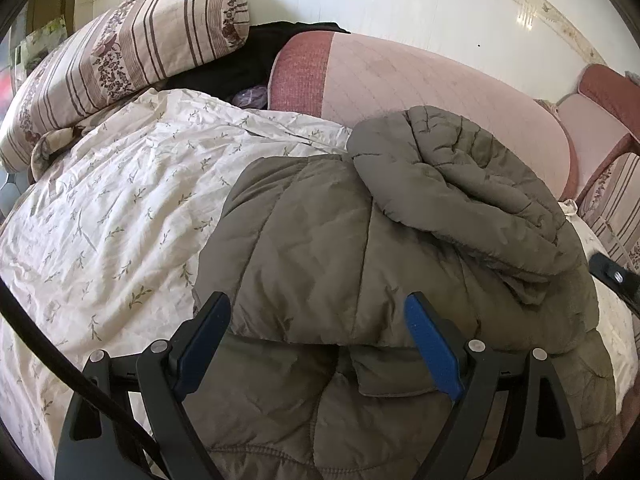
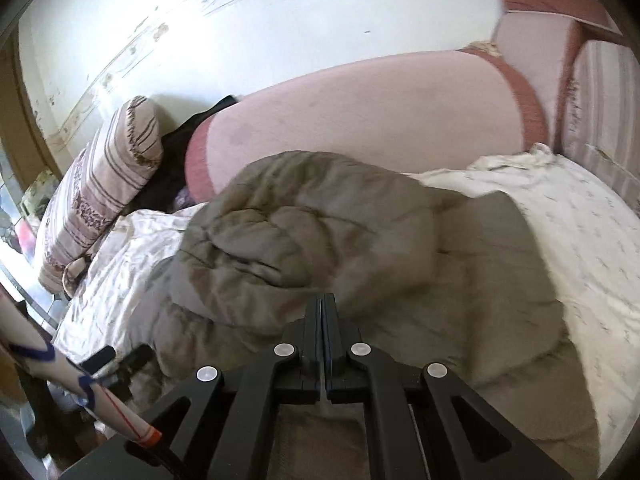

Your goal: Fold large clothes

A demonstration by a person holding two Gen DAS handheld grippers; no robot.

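I see the quilted jacket (image 1: pixel 320 248) on the bed (image 1: pixel 100 208), long axis running away from me, hood (image 1: pixel 460 176) far. My left gripper (image 1: pixel 316 316) gapes over it; my right gripper (image 2: pixel 322 304) is clamped empty. Only the right view shows a sleeve (image 2: pixel 36 344).

Home bedroom, bed (image 1: pixel 100 208), striped pillow (image 1: pixel 132 44)

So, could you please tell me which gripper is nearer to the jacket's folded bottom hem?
Left. The left gripper hangs open right over the jacket's folded hem; the right gripper is shut, empty, over the bunched hood further up.
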